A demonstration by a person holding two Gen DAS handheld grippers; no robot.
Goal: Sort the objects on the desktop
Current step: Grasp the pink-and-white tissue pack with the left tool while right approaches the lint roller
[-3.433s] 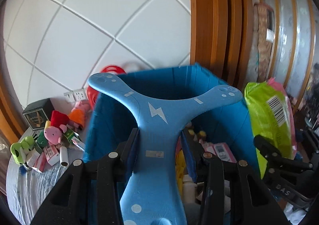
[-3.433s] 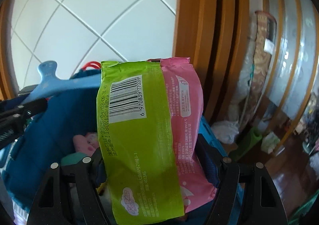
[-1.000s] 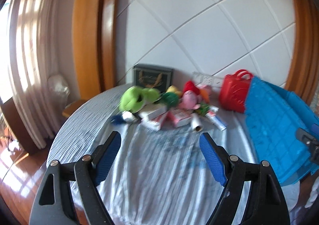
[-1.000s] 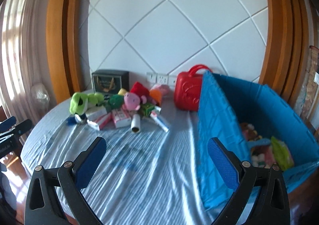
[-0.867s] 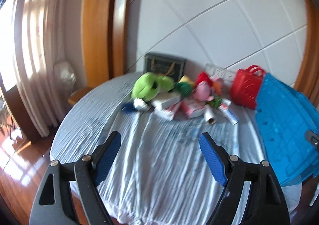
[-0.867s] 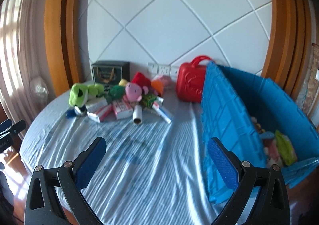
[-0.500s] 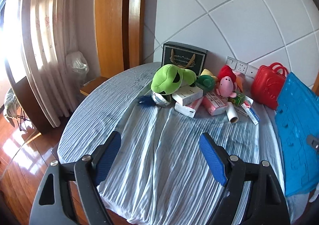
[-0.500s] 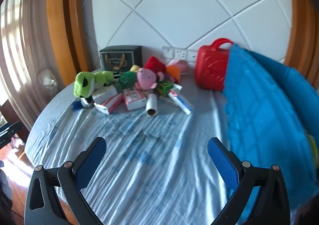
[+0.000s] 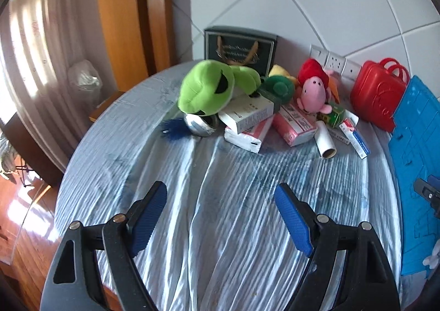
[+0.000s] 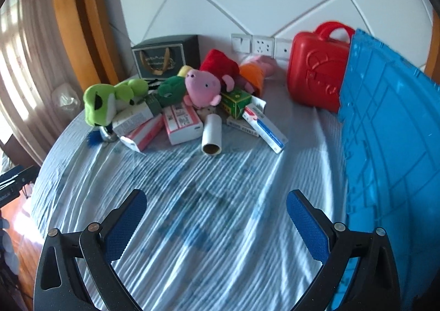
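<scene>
A pile of objects lies at the far side of the round table: a green frog plush [image 9: 206, 89] [image 10: 100, 103], a pink pig plush [image 9: 312, 95] [image 10: 202, 88], pink and white boxes [image 9: 295, 125] [image 10: 181, 121], a white roll [image 9: 326, 143] [image 10: 211, 134], a toothpaste box [image 10: 265, 126] and a small green box [image 10: 236, 100]. The blue crate [image 9: 415, 162] [image 10: 390, 151] stands at the right. My left gripper [image 9: 220, 198] is open and empty above the cloth, short of the pile. My right gripper [image 10: 216, 205] is open and empty, also short of the pile.
A red plastic case [image 9: 378, 97] [image 10: 317, 68] stands against the wall beside the crate. A dark gift box [image 9: 239, 49] [image 10: 165, 59] stands behind the pile. The table [image 9: 220, 201] has a striped light-blue cloth. Curtains and wooden floor lie to the left.
Both grippers let go of their items into the blue crate, swung left and now move in closer to the pile. The blue boomerang toy and the green and pink packs are out of the jaws.
</scene>
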